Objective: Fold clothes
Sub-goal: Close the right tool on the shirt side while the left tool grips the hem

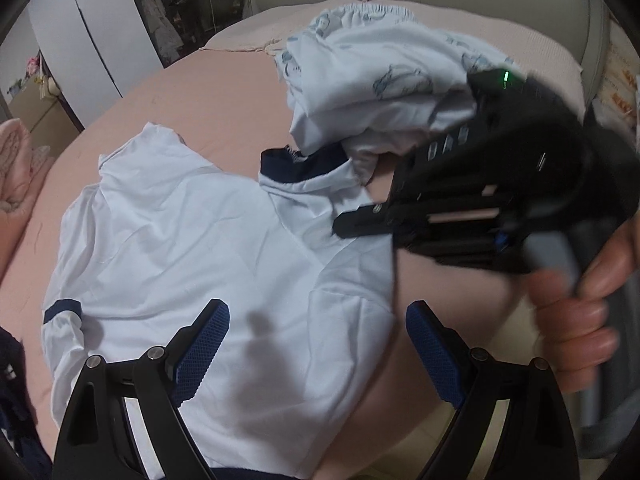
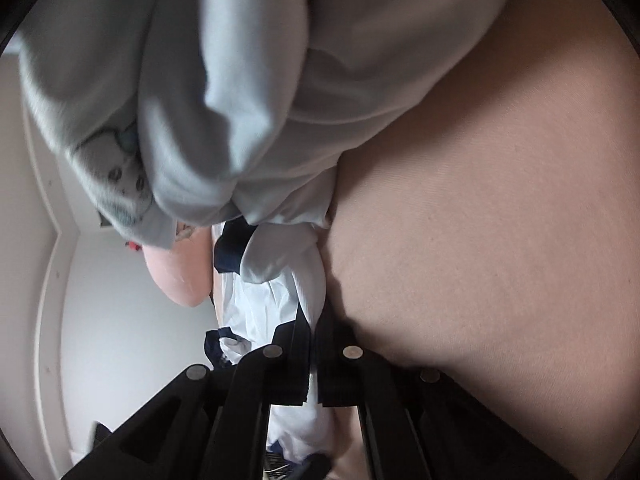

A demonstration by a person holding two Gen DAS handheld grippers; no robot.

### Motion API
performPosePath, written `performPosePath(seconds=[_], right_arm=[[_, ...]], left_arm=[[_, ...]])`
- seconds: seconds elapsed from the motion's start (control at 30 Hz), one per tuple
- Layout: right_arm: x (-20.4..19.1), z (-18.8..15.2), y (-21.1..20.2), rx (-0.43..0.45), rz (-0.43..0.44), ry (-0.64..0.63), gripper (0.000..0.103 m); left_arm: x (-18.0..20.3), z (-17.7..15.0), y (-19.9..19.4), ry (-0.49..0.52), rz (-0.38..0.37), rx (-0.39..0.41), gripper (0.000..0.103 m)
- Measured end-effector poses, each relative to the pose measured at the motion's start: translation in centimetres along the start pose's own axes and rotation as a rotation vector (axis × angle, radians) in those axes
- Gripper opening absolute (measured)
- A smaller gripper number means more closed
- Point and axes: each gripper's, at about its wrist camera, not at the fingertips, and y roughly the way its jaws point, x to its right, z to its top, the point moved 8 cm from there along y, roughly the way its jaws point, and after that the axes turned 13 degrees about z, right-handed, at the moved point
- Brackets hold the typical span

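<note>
White shirt (image 1: 192,248) lies flat on the bed (image 1: 208,92), long axis running from near edge toward the headboard, collar at far end. Left gripper (image 1: 316,354) hovers above it, jaws wide, empty. Right gripper (image 2: 314,356) pinches the shirt's right edge; only right wrist view shows that clamp. Printed garment (image 1: 384,80) heaped beyond
</note>
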Motion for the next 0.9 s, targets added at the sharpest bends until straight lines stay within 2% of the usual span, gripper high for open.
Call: performPosePath(seconds=[0.23,0.33,0.43,0.57,0.63,0.7,0.73,0.8,0.9], right_arm=[[-3.8,-0.2,0.5,-0.016,0.043,-0.026,0.001],[-4.0,-0.3,0.7,-0.028,0.018,-0.024,0.001],[-4.2,-0.7,1.1,-0.018,-0.027,-0.065,0.001],[-4.3,-1.4,1.4,-0.025,-0.016,-0.06,0.001],[-4.1,-1.4,1.1,-0.013,-0.044,-0.072,0.001],[-4.0,-1.2,0.9,-0.003,-0.065,-0.089,0.001],[-3.8,-1.2,0.9,0.002,-0.068,-0.089,0.001],[-3.4,-0.6,-0.2,0.002,-0.066,-0.092,0.001],[-2.9,-0.3,-0.4,-0.008,-0.062,-0.129,0.003]], left_arm=[[-0.3,0.7,0.3,0.0,0.043,0.028,0.091],[-0.6,1.5,0.5,-0.025,0.052,0.046,0.091],[-0.7,2.0,1.3,-0.041,0.061,0.038,0.091],[-0.4,1.6,2.8,-0.052,0.05,-0.007,0.09],[-0.4,1.5,2.7,-0.053,0.055,0.012,0.083],[-0.3,1.5,2.5,-0.027,0.093,0.035,0.054],[-0.3,1.5,2.3,-0.008,0.116,0.047,0.048],[-0.2,1.5,2.2,0.014,0.137,0.063,0.028],[0.0,1.4,2.4,0.04,0.163,0.064,0.026]])
